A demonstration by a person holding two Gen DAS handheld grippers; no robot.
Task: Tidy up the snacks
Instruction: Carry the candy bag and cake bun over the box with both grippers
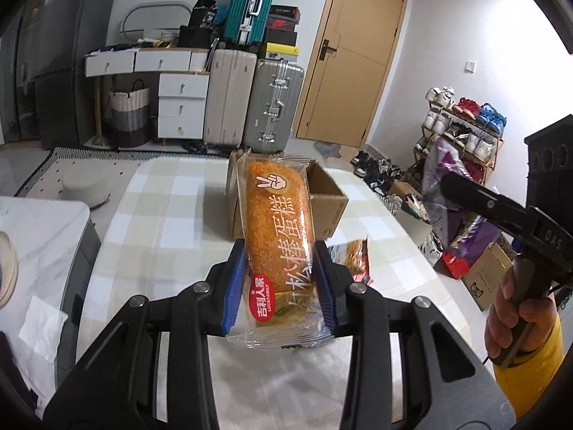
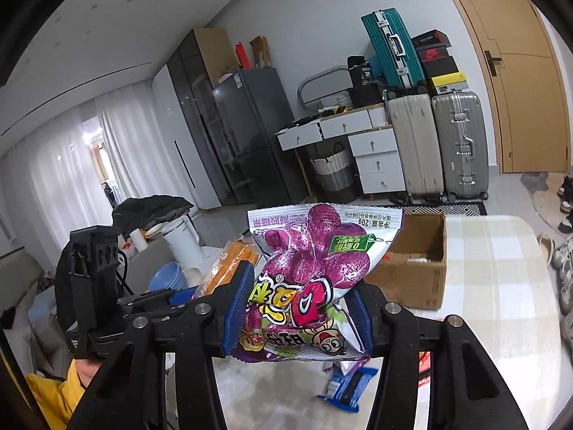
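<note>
My left gripper (image 1: 281, 283) is shut on an orange pork-floss cake bar in a clear wrapper (image 1: 277, 222), held above the table in front of an open cardboard box (image 1: 327, 193). My right gripper (image 2: 299, 308) is shut on a purple snack bag (image 2: 315, 251), held above the table. The box also shows in the right wrist view (image 2: 419, 272), to the right of the bag and beyond it. The right gripper with the purple bag (image 1: 447, 179) shows at the right of the left wrist view. The left gripper's cake bar (image 2: 229, 265) shows left of the bag.
A checked tablecloth (image 1: 172, 215) covers the table. A red snack packet (image 1: 352, 258) lies on it right of the left gripper. A blue-wrapped packet (image 2: 345, 388) lies below the right gripper. Suitcases, white drawers and a shoe rack (image 1: 462, 132) stand beyond the table.
</note>
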